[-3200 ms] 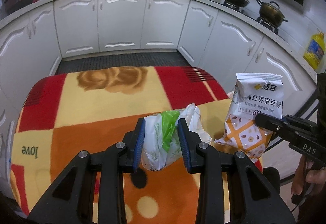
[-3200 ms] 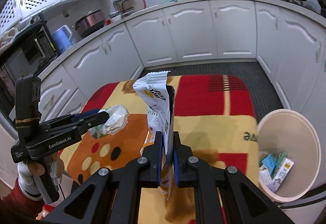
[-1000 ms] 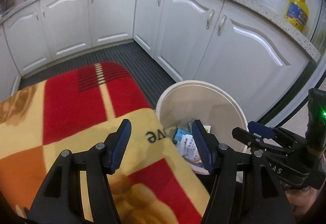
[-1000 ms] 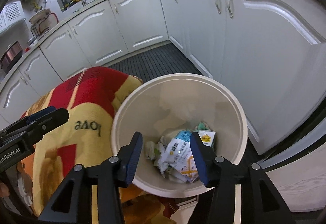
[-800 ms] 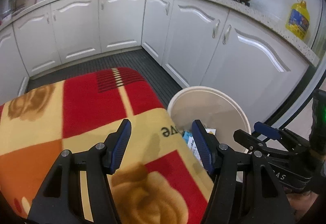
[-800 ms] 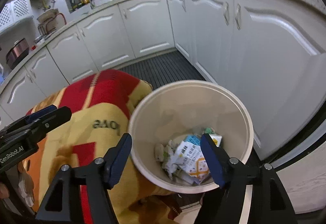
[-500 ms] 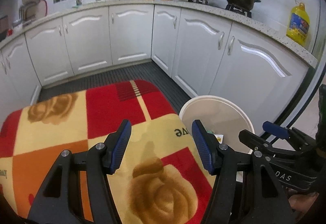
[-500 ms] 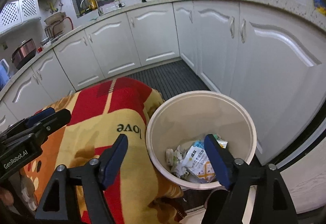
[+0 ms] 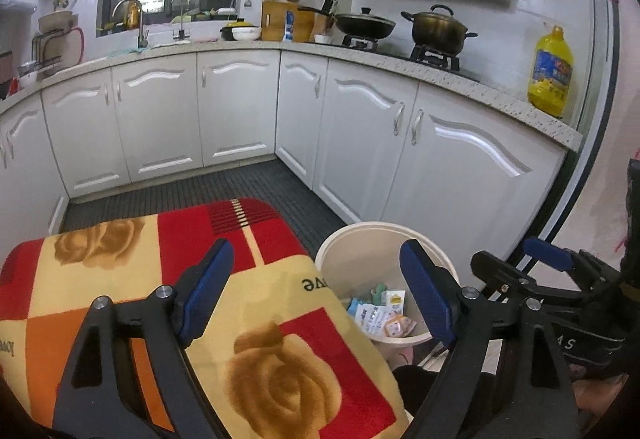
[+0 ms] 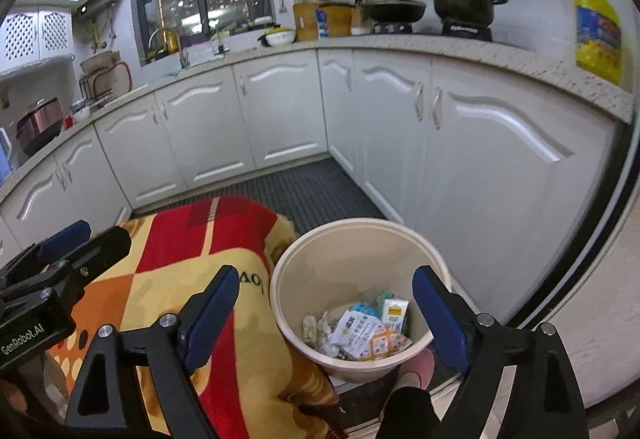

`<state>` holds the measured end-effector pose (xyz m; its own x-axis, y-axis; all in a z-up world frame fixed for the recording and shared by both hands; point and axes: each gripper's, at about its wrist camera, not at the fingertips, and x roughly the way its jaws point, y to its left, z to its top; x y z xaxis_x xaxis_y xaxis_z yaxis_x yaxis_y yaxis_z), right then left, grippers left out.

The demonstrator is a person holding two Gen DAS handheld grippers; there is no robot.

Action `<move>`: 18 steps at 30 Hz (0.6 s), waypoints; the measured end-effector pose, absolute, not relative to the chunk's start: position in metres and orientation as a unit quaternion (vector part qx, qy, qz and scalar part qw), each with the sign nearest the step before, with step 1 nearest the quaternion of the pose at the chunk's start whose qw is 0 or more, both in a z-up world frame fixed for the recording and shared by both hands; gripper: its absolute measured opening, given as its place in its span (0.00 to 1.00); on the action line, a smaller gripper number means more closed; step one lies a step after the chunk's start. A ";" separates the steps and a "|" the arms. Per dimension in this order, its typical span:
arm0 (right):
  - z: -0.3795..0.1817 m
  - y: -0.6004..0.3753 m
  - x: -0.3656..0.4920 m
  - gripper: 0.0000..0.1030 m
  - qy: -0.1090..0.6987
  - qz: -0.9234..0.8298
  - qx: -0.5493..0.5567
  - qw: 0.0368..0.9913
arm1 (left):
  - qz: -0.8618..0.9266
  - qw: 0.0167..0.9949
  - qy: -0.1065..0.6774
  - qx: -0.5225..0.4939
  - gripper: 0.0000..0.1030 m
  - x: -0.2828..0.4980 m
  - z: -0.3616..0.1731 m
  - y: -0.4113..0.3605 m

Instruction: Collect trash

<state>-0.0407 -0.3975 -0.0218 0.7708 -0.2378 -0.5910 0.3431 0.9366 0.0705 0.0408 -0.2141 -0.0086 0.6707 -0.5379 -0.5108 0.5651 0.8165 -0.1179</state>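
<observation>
Left gripper (image 9: 316, 291): jaws opening, spread wide with nothing between them, above the blanket's right edge.
Right gripper (image 10: 340, 315): jaws opening, wide and empty, framing the bin's mouth from above.
Trash bin (image 10: 400, 229): round cream bucket on the floor, touching the right edge of the blanket.
Bin contents: crumpled wrappers (image 10: 366, 335) and a small white carton (image 10: 395, 313) lie at the bottom; seen in the left view too.
Trash relative to grippers: below the right gripper's jaws, inside the bin; right of the left gripper's jaws.
Blanket (image 9: 120, 271): red, yellow and orange with rose prints, no litter on its visible part.
</observation>
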 end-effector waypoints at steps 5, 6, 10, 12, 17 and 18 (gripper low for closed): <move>-0.005 -0.395 -0.057 0.88 0.271 -0.173 0.081 0.944 | -0.308 0.916 0.255 0.025 0.82 0.028 0.003 -0.211; -0.002 -0.395 -0.059 0.88 0.264 -0.175 0.081 0.945 | -0.309 0.917 0.252 0.026 0.82 0.026 0.004 -0.211; 0.011 -0.391 -0.068 0.90 0.239 -0.177 0.082 0.951 | -0.301 0.924 0.231 0.035 0.82 0.015 0.013 -0.208; 0.016 -0.387 -0.071 0.91 0.231 -0.177 0.078 0.953 | -0.298 0.927 0.223 0.038 0.82 0.012 0.015 -0.207; 0.021 -0.379 -0.074 0.93 0.221 -0.177 0.068 0.957 | -0.295 0.929 0.221 0.043 0.82 0.008 0.015 -0.205; 0.022 -0.377 -0.074 0.93 0.219 -0.177 0.069 0.957 | -0.294 0.929 0.221 0.041 0.82 0.007 0.015 -0.204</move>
